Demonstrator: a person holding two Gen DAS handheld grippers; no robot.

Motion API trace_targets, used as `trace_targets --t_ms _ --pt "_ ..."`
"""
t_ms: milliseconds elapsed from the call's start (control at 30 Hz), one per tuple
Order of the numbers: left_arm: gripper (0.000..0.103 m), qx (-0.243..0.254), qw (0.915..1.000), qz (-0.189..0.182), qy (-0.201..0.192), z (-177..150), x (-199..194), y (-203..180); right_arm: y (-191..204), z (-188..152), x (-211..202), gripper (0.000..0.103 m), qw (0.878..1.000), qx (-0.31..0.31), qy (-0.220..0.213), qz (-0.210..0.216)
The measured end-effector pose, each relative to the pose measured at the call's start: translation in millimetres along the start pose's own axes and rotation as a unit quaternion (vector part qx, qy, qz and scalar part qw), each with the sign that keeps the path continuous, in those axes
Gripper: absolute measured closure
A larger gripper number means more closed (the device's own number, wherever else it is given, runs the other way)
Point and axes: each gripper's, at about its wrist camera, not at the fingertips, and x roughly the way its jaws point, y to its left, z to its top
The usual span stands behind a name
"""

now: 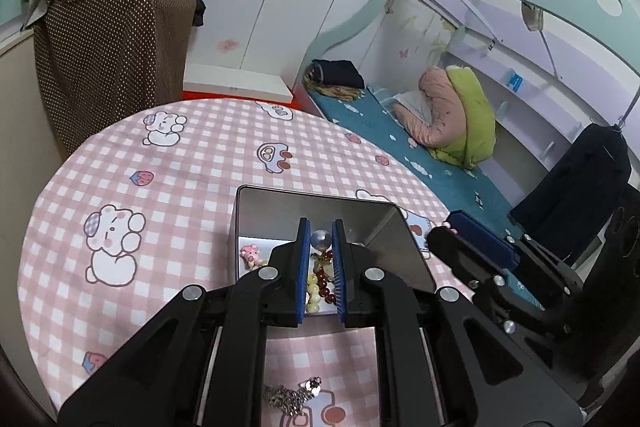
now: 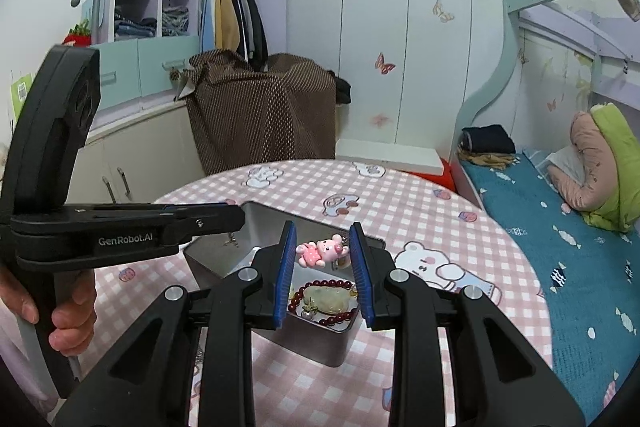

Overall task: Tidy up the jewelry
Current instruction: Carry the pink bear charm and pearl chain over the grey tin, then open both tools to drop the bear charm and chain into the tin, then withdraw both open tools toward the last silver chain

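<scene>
Two narrowly parted hand-held grippers, left, right, empty, over upright open tin.

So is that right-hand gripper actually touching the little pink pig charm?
Apart. The left wrist view shows the pink pig charm lying in the tin, at its left corner, while the right gripper hangs outside it, beyond the right wall.

The tin box stands on the round table. In the box lie a bead bracelet, a carved pendant inside its loop, and a pig charm behind. A chain lies on the table before the box. The bed stands right of the box.
</scene>
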Motion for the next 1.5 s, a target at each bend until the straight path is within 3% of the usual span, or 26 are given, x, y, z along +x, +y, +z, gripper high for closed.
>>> trace_targets --t_ms 533,633,667,700,767,900,1500 --pt "0.091 0.013 0.9998 -0.002 0.012 0 21 4 -6 -4 22 0.076 1.000 0.008 0.022 0.010" --pt "0.091 0.015 0.9998 0.002 0.011 0 19 3 -8 -2 17 0.066 1.000 0.011 0.014 0.001" --pt "0.089 0.016 0.9998 0.002 0.011 0 18 3 -10 -2 15 0.057 1.000 0.013 0.012 -0.003" --pt "0.081 0.016 0.9998 0.003 0.009 0 17 2 -11 -2 15 0.047 1.000 0.014 0.010 -0.008" --pt "0.067 0.016 0.9998 0.013 -0.001 -1 13 2 -15 -2 13 0.042 1.000 0.019 0.009 -0.020" --pt "0.050 0.013 0.9994 0.027 -0.017 0 6 2 -23 -5 8 0.028 0.999 0.031 0.006 -0.040" --pt "0.048 0.028 0.9984 0.047 -0.014 -8 -8 -9 -27 -10 -9 0.025 0.998 0.042 -0.002 -0.048"
